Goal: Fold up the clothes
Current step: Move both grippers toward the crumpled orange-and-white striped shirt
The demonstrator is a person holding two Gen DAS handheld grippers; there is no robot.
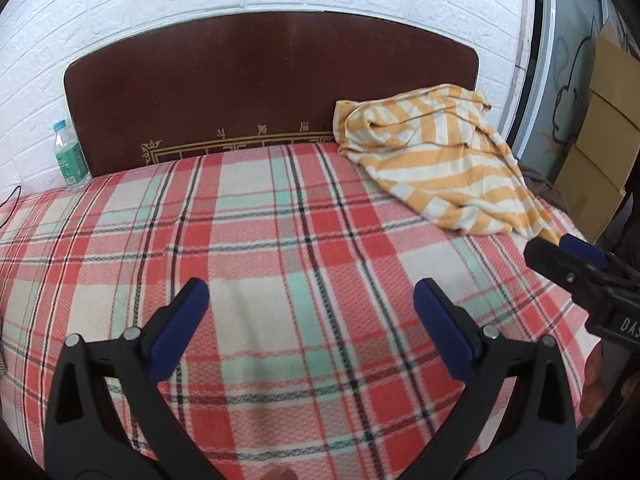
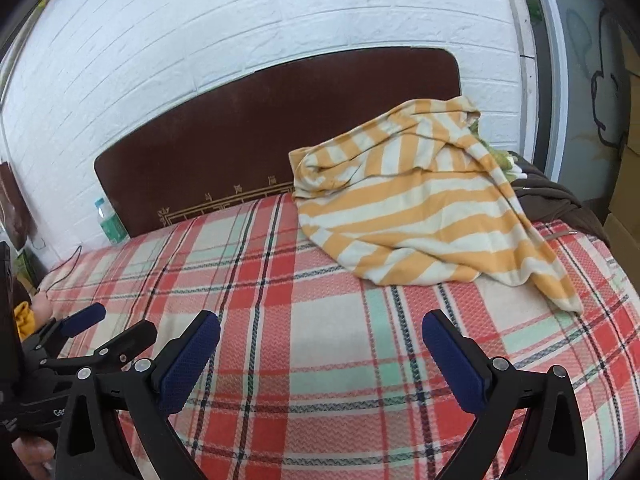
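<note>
At the far left of the left wrist view, a water bottle (image 1: pixel 70 155) with a green label is standing upright beside the dark brown headboard (image 1: pixel 260 92), against the white brick wall (image 1: pixel 120 8). A thin black cable (image 1: pixel 10 204) is trailing over the bed's left edge just below it. The plaid blanket (image 1: pixel 280 240), in red, mint and cream checks, is covering the bed and filling the middle of both views.

In the lower centre of the left wrist view, the left gripper (image 1: pixel 311 302) is hovering over bare blanket with its blue-padded jaws spread wide and nothing between them. It is also showing at the lower left edge of the right wrist view (image 2: pixel 120 322), jaws parted there too.

Further right, the striped garment (image 1: pixel 444 160), orange and cream, is lying crumpled in the upper right of the bed, its top edge leaning against the headboard. In the right wrist view it (image 2: pixel 420 208) is sitting in the upper right, with a dark brown cloth (image 2: pixel 560 200) lying just behind it.

The right gripper (image 2: pixel 321 330) is hanging over the blanket in the lower centre of its own view, jaws wide and holding nothing, near the garment's lower corner but apart from it. Cardboard boxes (image 1: pixel 604 132) are standing at the far right of the left wrist view.
</note>
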